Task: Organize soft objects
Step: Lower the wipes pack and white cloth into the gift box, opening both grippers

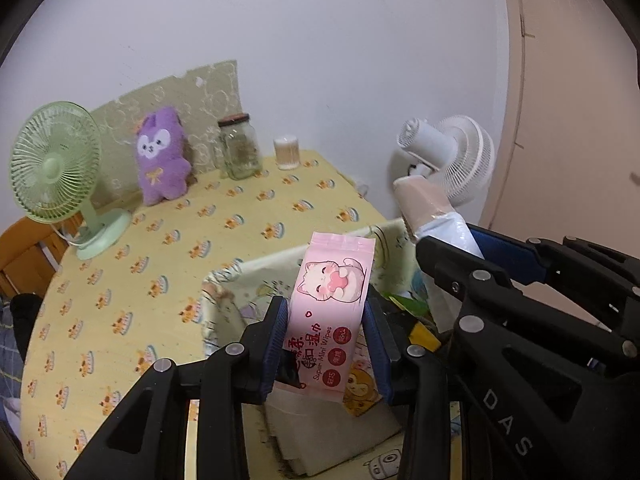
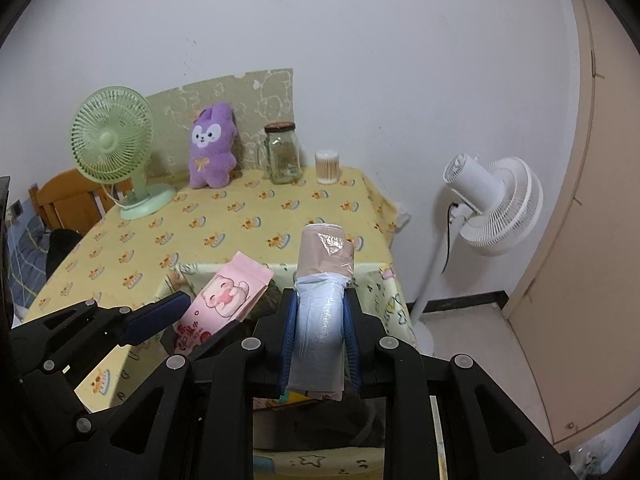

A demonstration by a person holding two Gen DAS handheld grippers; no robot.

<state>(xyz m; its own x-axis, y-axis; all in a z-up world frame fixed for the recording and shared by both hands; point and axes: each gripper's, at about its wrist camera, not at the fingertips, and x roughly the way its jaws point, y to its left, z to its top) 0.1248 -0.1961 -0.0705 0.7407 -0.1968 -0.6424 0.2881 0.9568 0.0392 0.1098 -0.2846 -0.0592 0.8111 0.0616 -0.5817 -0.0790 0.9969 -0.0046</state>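
Observation:
My left gripper (image 1: 326,320) is shut on a pink wet-wipes pack (image 1: 330,312) with a cat picture, held above an open fabric storage box (image 1: 224,280) at the table's near edge. The pack also shows in the right wrist view (image 2: 224,300). My right gripper (image 2: 318,312) is shut on a plastic-wrapped roll of beige and pale blue cloth (image 2: 320,292), held over the same box (image 2: 390,292). That roll shows in the left wrist view (image 1: 428,204) to the right of the pack. A purple plush toy (image 1: 162,156) leans against the back wall.
On the yellow tablecloth (image 1: 200,232) stand a green desk fan (image 1: 56,168), a glass jar (image 1: 240,146) and a cotton-swab tub (image 1: 287,153). A white floor fan (image 2: 496,204) stands right of the table. A wooden chair (image 2: 68,200) is at the left.

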